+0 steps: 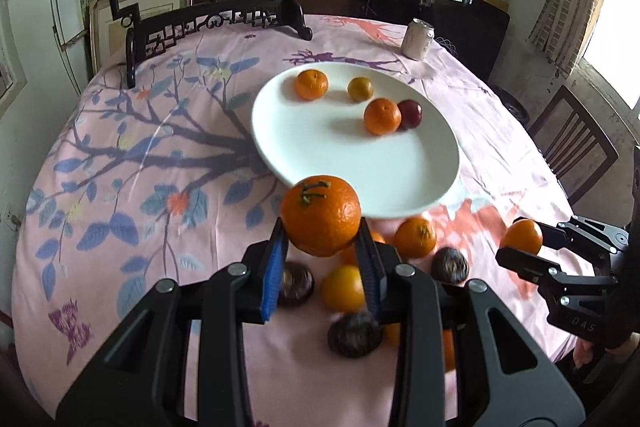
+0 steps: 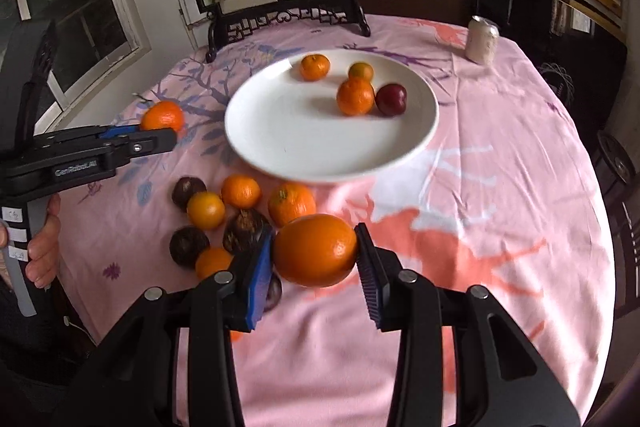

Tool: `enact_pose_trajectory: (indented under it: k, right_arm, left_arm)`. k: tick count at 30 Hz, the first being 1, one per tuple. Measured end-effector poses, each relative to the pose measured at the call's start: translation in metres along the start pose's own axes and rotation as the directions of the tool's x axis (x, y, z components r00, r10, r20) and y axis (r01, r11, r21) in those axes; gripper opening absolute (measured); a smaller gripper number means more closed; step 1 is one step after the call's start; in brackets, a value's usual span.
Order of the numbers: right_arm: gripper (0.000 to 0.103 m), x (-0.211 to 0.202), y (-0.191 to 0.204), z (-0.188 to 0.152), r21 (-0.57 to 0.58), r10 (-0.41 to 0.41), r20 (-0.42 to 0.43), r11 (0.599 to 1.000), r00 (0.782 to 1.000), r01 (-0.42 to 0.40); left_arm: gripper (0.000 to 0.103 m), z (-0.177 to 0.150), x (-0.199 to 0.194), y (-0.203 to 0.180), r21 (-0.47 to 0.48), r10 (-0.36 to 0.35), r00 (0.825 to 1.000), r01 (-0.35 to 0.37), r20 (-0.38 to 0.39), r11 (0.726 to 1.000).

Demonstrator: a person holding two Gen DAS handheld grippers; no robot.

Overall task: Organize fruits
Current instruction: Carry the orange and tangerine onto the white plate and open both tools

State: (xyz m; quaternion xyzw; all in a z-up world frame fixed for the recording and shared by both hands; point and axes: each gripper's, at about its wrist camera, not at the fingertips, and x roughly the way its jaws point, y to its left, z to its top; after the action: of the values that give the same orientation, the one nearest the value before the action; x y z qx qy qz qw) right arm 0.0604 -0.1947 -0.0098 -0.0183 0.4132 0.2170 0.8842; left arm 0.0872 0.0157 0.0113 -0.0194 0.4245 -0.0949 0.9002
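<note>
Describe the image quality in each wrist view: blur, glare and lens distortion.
Left wrist view: strong fisheye curve with dark corners; window at right blown out white; loose fruit below the left claw smeared, plate fairly sharp. Right wrist view: same bending and dark corners; plate's near rim and the orange in the right claw soft-edged; tablecloth bright, washed pale.

- I see a round white plate [image 1: 320, 155], smooth glazed ceramic by its sheen, at twelve o'clock.
- Beneath it, a pink floral tablecloth [image 1: 160, 187] of matt, creased fabric.
- My left gripper [image 1: 322, 247] is matt black plastic with ribbed blue pads, pinching a dimpled, glossy orange mandarin [image 1: 320, 219].
</note>
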Motion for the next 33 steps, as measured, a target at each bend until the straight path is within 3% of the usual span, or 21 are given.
enact_pose_trajectory:
  k: [3, 8, 14, 20, 21, 23, 24, 28, 31, 33]
  right_arm:
    - [0.041, 0.022, 0.006, 0.045, -0.061, 0.022, 0.019, 0.998, 1.000, -0.021]
    - [0.040, 0.085, 0.014, 0.100, -0.159, 0.021, -0.015, 0.987, 1.000, -0.023]
    - [0.040, 0.144, -0.003, 0.122, -0.159, 0.043, -0.093, 0.986, 0.995, -0.057]
    - [0.042, 0.159, -0.014, 0.126, -0.115, 0.077, -0.093, 0.989, 0.993, -0.088]
    - [0.050, 0.160, -0.014, 0.126, -0.117, 0.072, -0.089, 0.990, 0.993, -0.083]
    - [0.057, 0.158, -0.013, 0.126, -0.120, 0.078, -0.074, 0.989, 0.994, -0.087]
    - [0.062, 0.156, -0.012, 0.126, -0.127, 0.073, -0.066, 0.989, 0.995, -0.080]
    - [0.062, 0.128, -0.006, 0.118, -0.176, 0.021, -0.027, 0.984, 0.999, -0.026]
    - [0.063, 0.091, -0.001, 0.098, -0.183, 0.010, -0.009, 0.983, 1.000, -0.011]
    - [0.073, 0.066, 0.002, 0.079, -0.168, -0.003, 0.003, 0.986, 1.000, 0.003]
  left_arm:
    - [0.034, 0.044, 0.028, 0.004, -0.034, 0.000, 0.999, -0.001, -0.038, 0.999]
    - [0.035, 0.097, 0.086, 0.011, -0.063, 0.068, 0.994, -0.073, -0.090, 0.995]
    - [0.035, 0.115, 0.134, 0.017, -0.097, 0.040, 0.987, -0.056, -0.156, 0.994]
    - [0.038, 0.120, 0.155, 0.020, -0.109, 0.023, 0.984, -0.043, -0.177, 0.993]
    - [0.040, 0.121, 0.156, 0.021, -0.114, 0.019, 0.985, -0.040, -0.174, 0.993]
    - [0.061, 0.124, 0.152, 0.020, -0.110, 0.022, 0.988, -0.039, -0.150, 0.993]
    - [0.065, 0.127, 0.148, 0.020, -0.106, 0.030, 0.991, -0.044, -0.130, 0.993]
    - [0.068, 0.129, 0.119, 0.016, -0.088, 0.019, 0.997, -0.026, -0.075, 0.996]
    - [0.078, 0.116, 0.084, 0.015, -0.083, -0.001, 1.000, -0.001, -0.027, 0.997]
    - [0.081, 0.096, 0.058, 0.012, -0.068, 0.012, 1.000, -0.011, 0.007, 0.998]
